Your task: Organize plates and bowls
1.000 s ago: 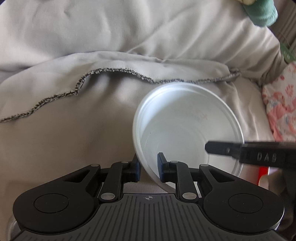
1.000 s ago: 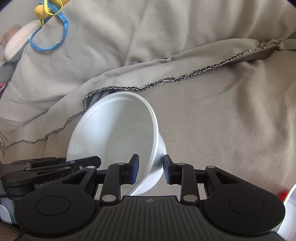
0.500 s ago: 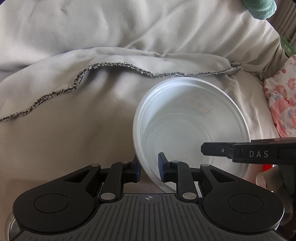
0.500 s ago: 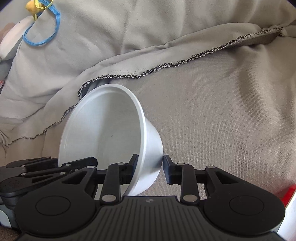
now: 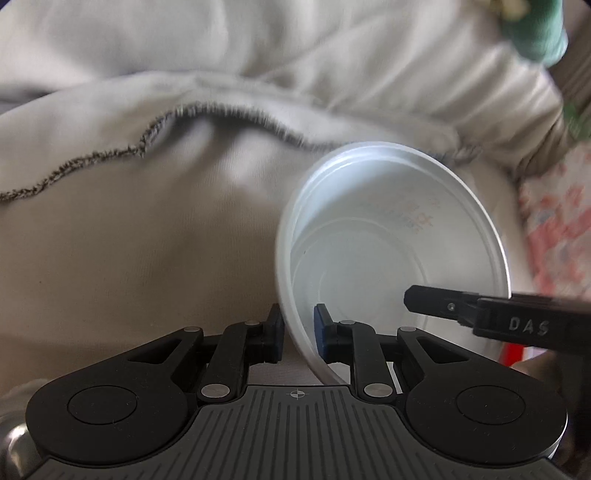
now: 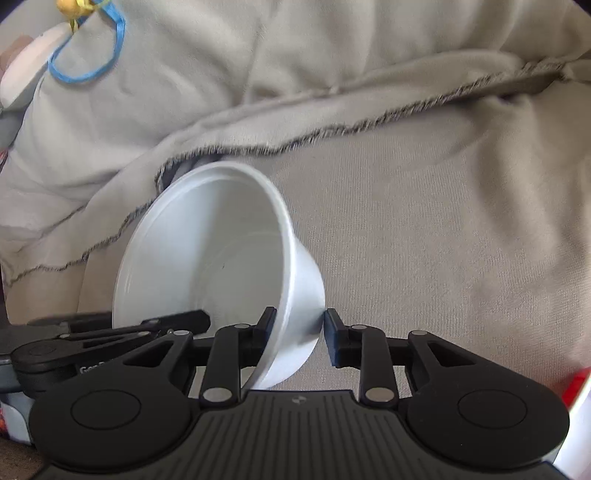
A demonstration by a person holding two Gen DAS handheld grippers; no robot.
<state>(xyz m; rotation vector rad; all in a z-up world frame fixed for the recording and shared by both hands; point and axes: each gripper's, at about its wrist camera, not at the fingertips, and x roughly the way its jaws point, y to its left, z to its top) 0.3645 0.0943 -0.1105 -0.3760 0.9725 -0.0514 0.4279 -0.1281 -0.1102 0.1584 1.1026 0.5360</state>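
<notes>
A white plastic bowl point(image 5: 391, 251) is held tilted above a beige blanket. My left gripper point(image 5: 298, 332) is shut on its left rim, one finger inside and one outside. My right gripper point(image 6: 298, 334) straddles the opposite wall of the same bowl point(image 6: 207, 251); its left pad touches the inside, its right pad sits at the outer wall with a slight gap. The right gripper's finger point(image 5: 443, 304) reaches into the bowl in the left wrist view. The left gripper point(image 6: 110, 332) shows at the lower left of the right wrist view.
The beige blanket point(image 6: 424, 240) has a dark stitched hem point(image 5: 110, 151) and folds behind. A green cloth item point(image 5: 535, 33) and pink patterned fabric point(image 5: 554, 221) lie at the right. A blue band point(image 6: 88, 55) lies at far left. A red-and-white object point(image 6: 578, 387) is at lower right.
The bowl has tilted and shifted a little with both grippers. The right gripper's fingers have spread slightly around the bowl wall.
</notes>
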